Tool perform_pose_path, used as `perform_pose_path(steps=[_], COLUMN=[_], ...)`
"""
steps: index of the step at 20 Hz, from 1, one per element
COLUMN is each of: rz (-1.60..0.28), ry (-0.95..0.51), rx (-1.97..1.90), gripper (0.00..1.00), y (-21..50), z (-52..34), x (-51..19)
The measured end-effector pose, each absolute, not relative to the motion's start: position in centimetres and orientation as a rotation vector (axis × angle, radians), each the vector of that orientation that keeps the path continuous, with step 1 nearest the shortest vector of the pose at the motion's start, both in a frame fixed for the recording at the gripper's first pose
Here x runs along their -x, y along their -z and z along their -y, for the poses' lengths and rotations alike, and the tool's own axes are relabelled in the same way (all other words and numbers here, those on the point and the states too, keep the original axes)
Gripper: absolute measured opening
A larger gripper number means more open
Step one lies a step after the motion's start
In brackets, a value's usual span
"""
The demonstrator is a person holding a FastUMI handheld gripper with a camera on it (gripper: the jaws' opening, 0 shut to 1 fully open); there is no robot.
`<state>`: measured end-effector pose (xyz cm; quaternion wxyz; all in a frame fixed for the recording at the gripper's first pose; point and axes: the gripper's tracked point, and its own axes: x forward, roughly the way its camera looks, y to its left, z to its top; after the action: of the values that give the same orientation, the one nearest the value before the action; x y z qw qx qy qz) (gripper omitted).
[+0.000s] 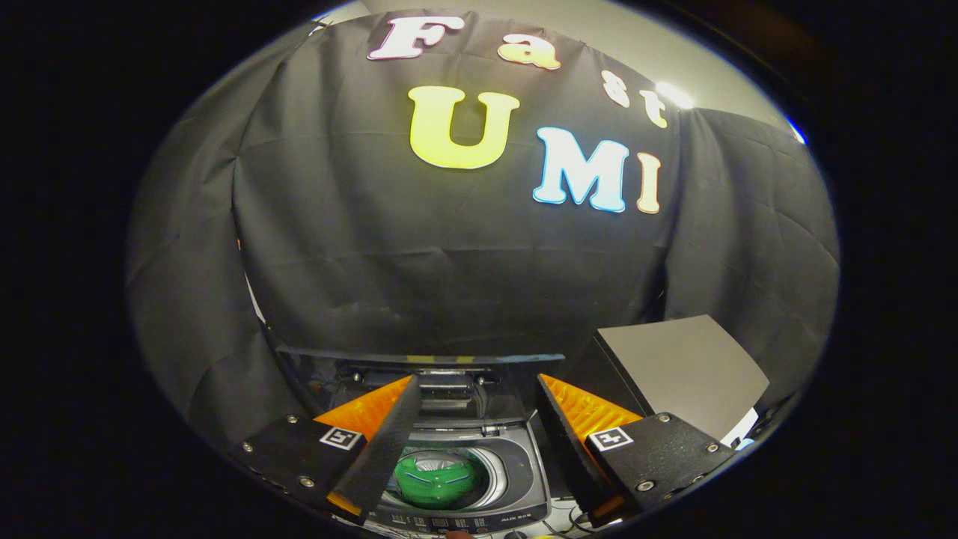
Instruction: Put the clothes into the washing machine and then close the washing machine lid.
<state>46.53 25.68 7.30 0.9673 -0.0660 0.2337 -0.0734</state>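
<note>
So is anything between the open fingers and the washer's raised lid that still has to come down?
Nothing visible. The gripper is open and empty above the washing machine; the green clothes lie in the drum, and the lid stands raised just beyond the fingertips.

The claw (475, 389) hangs with its two fingers spread wide apart, a broad gap between them and nothing held. Neither finger touches anything. The left finger (382, 442) slants inward from its mounting plate, its tip reaching up toward the middle; the right finger (569, 442) mirrors it from the other side. Both tips sit level with each other. Each mounting plate carries a small square marker near the finger's base.
</note>
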Motion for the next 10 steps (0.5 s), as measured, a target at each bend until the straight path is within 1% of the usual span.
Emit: perform_pose_path(steps=[10], rz=[-0.499], ry=[0.12], rx=[0.129], gripper=[0.94], y=[-6.2], z=[-26.3], x=[-53.7])
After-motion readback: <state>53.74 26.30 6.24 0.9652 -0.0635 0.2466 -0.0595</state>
